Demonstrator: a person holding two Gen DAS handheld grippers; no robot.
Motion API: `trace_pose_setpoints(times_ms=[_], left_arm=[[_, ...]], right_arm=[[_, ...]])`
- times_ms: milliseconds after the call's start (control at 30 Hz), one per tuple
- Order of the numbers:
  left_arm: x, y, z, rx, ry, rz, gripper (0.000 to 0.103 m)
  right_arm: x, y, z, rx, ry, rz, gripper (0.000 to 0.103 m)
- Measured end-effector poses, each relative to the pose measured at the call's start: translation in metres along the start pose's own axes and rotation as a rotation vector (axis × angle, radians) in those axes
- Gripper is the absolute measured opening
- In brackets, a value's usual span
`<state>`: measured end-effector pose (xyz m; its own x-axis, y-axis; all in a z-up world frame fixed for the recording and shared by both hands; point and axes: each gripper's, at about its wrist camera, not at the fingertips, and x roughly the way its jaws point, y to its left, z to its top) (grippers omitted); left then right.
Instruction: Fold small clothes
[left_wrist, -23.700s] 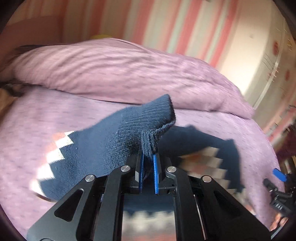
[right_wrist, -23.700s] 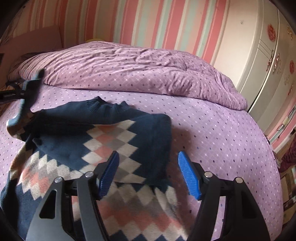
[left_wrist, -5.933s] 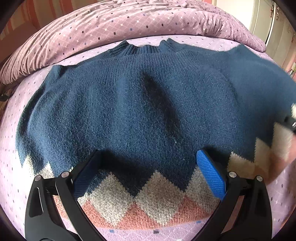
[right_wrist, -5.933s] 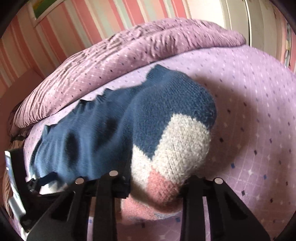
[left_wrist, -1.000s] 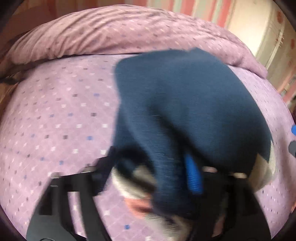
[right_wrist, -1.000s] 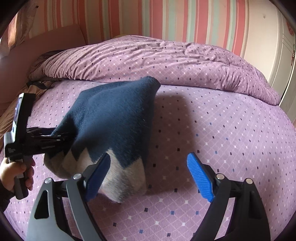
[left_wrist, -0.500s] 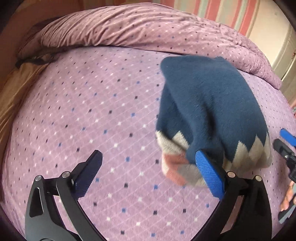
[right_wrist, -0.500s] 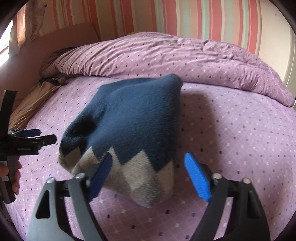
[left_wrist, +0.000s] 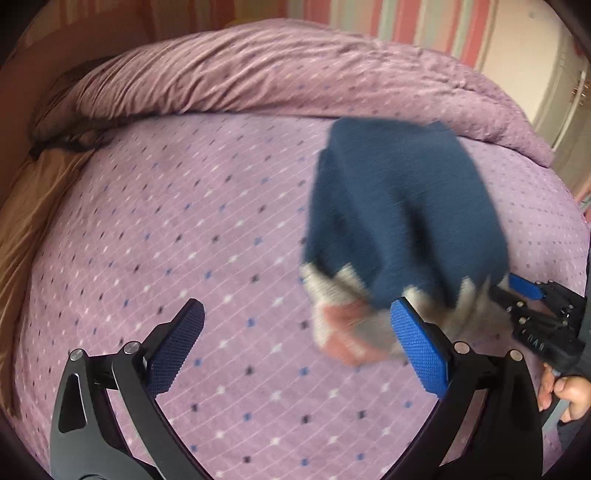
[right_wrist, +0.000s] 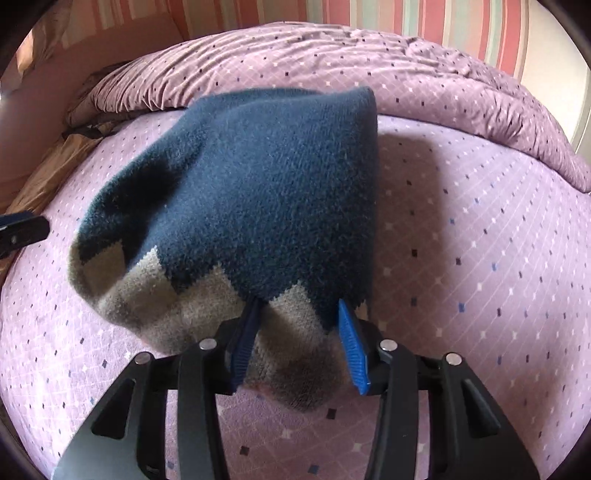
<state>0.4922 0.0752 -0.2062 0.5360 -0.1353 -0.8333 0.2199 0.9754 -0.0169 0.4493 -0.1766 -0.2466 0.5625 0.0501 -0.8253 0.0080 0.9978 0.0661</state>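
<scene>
A folded navy sweater (right_wrist: 266, 184) with a beige and pink diamond hem lies bundled on the purple dotted bed sheet (left_wrist: 184, 240). My right gripper (right_wrist: 298, 306) is closing on the hem end nearest me; its blue pads press into the knit on both sides. In the left wrist view the sweater (left_wrist: 406, 221) is blurred, and one blue pad (left_wrist: 524, 289) of the right gripper shows at its right edge. My left gripper (left_wrist: 295, 314) stands wide open and empty over the sheet, its right finger just in front of the sweater's hem.
A rumpled purple duvet (right_wrist: 406, 62) is piled along the far side of the bed. Brown fabric (left_wrist: 22, 206) lies at the left edge. A hand (left_wrist: 565, 391) holds the right tool. A pale wardrobe (left_wrist: 565, 92) stands at the back right.
My left gripper let go of the sweater, opened wide and drew back to the left. My right gripper came down over the hem and its jaws narrowed onto it.
</scene>
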Motion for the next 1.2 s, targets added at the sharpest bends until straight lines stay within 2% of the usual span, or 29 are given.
trace_pose_setpoints(times_ms=[33,67,100,133,200,267,333,433,500,533,567,667,767,900,1067,1200], left_arm=[[0.002,-0.007,0.005,0.009,-0.005,-0.01,0.1],[0.007,-0.014,0.009,0.01,-0.006,-0.029,0.1],[0.013,-0.02,0.013,0.01,0.001,-0.046,0.1],[0.023,-0.025,0.014,0.013,0.017,-0.047,0.1],[0.051,-0.028,0.011,0.011,0.069,0.003,0.1],[0.071,-0.019,0.004,-0.044,0.109,-0.015,0.1],[0.081,-0.013,-0.001,-0.079,0.127,-0.031,0.1],[0.092,-0.017,-0.009,-0.07,0.118,-0.03,0.1],[0.09,-0.018,-0.009,-0.067,0.1,-0.028,0.1],[0.088,-0.018,-0.008,-0.062,0.093,-0.031,0.1],[0.084,-0.017,-0.007,-0.059,0.087,-0.037,0.1],[0.061,-0.011,0.001,-0.038,0.069,-0.048,0.1],[0.042,-0.004,0.009,0.015,0.045,0.014,0.1],[0.042,0.011,0.016,0.013,0.062,0.051,0.1],[0.045,0.025,0.019,-0.043,0.071,0.048,0.1],[0.043,0.024,0.018,-0.029,0.049,0.063,0.1]], right_arm=[[-0.007,-0.003,0.001,0.013,-0.015,0.025,0.056],[-0.011,-0.004,0.002,0.019,-0.028,0.037,0.067],[-0.016,-0.004,0.003,0.017,-0.043,0.037,0.069],[-0.02,-0.002,0.002,0.001,-0.054,0.023,0.069],[-0.021,-0.001,0.002,-0.02,-0.052,0.011,0.069],[-0.023,-0.003,-0.001,-0.028,-0.052,0.01,0.069],[-0.022,-0.006,-0.004,-0.03,-0.049,0.01,0.069],[-0.016,-0.011,-0.01,-0.021,-0.031,0.013,0.069],[-0.021,-0.011,-0.01,-0.025,-0.047,0.007,0.072],[-0.026,-0.012,-0.008,-0.025,-0.058,0.0,0.076],[-0.029,-0.013,-0.007,-0.024,-0.067,-0.007,0.084],[-0.045,-0.02,0.003,-0.009,-0.103,-0.014,0.091],[-0.048,-0.028,0.013,0.005,-0.095,-0.017,0.092],[-0.046,-0.031,0.019,0.019,-0.092,-0.02,0.092],[-0.037,-0.028,0.02,0.023,-0.067,-0.024,0.092],[-0.031,-0.028,0.02,0.041,-0.054,-0.016,0.092]])
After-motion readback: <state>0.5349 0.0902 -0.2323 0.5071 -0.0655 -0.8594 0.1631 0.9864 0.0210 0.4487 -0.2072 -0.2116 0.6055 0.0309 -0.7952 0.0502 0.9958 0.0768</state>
